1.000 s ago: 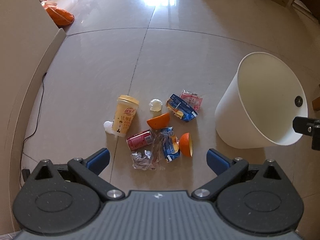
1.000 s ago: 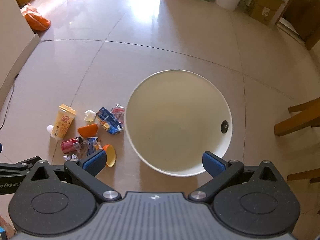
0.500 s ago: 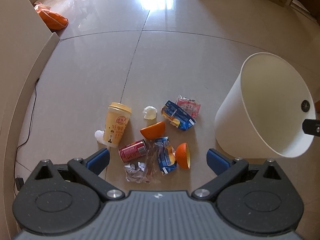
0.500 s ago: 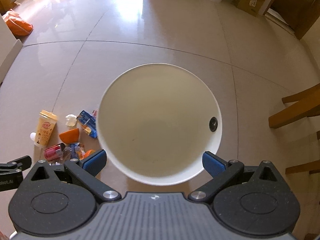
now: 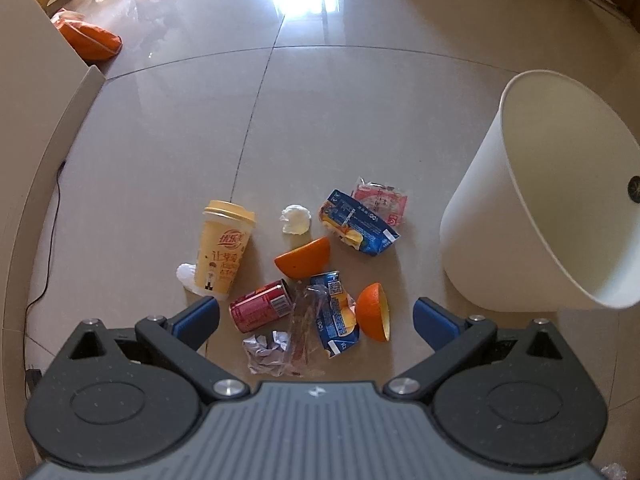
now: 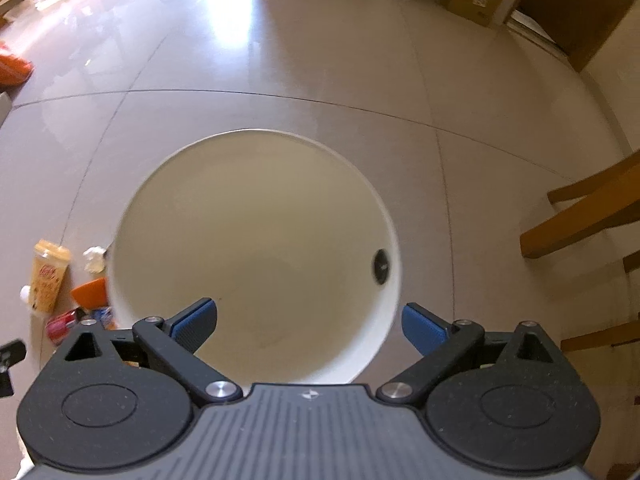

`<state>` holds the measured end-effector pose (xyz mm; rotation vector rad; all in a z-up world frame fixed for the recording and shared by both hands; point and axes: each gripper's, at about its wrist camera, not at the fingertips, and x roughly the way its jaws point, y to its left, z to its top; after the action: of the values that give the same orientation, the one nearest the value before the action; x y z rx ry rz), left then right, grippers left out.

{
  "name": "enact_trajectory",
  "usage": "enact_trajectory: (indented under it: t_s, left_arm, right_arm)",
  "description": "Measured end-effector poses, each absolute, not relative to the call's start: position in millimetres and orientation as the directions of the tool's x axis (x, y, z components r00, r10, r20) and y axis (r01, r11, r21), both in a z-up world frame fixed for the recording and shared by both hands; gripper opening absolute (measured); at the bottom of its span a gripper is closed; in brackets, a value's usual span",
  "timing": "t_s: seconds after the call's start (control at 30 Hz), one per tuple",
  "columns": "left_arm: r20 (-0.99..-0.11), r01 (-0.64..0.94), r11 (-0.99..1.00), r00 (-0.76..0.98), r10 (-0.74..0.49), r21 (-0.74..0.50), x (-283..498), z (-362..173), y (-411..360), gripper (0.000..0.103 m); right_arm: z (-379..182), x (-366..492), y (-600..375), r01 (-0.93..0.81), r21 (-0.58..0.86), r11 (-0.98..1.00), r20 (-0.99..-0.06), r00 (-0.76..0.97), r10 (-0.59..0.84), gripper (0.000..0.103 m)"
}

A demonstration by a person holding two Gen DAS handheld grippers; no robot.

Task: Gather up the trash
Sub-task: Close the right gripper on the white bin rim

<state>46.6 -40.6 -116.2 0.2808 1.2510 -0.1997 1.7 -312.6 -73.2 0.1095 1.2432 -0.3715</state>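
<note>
With both the left claw (image 5: 316, 314) and right claw (image 6: 309, 322) spread and empty, the crushed red aluminium can (image 5: 262, 310) could roll away from a careless pinch on the glossy tiled floor (image 5: 360, 120).

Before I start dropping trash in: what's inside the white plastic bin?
The white plastic bin holds no trash: bare walls, a bare bottom and a dark round fitting on the inner wall. The right gripper covers its near rim.
</note>
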Motion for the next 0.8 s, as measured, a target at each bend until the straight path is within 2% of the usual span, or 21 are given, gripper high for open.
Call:
enact_trajectory:
  t_s: [0.2,0.5,0.57,0.63,0.7,0.77,0.8]
  left_arm:
    - [-0.95,0.294,0.952,0.312,-0.01,0.087,51.6,-139.7,-43.8,0.102]
    - [-0.948,0.356,0.932,0.313,-0.056,0.063,53.3,-180.7,-58.8,0.099]
    - [-0.947,0.36,0.932,0.313,-0.074,0.046,53.9,-188.2,-60.2,0.096]
    - [-0.947,0.365,0.93,0.309,-0.086,0.034,55.0,-195.8,-61.5,0.096]
    - [-0.948,0.368,0.929,0.304,-0.095,0.025,56.0,-204.9,-62.1,0.095]
    - [-0.948,0.37,0.929,0.299,-0.108,0.011,56.0,-213.9,-61.9,0.095]
    - [-0.948,0.378,0.926,0.296,-0.114,0.006,55.1,-219.3,-62.1,0.095]
  right_arm:
    - [-87.3,7.5,-353.4,0.364,-0.142,0.92,-0.928,0.274,-0.252,0.089]
    - [-128.5,19.3,-387.2,0.353,-0.138,0.925,-0.936,0.26,-0.239,0.062]
    - [-137.9,20.8,-392.2,0.344,-0.13,0.93,-0.943,0.247,-0.223,0.05]
    - [-145.3,22.5,-396.6,0.334,-0.114,0.936,-0.949,0.243,-0.203,0.046]
    - [-153.2,25.2,-403.2,0.32,-0.124,0.939,-0.95,0.233,-0.205,0.034]
    - [-158.0,28.7,-405.3,0.304,-0.121,0.945,-0.955,0.222,-0.194,0.016]
    - [-160.1,30.8,-406.6,0.302,-0.124,0.945,-0.958,0.213,-0.194,0.016]
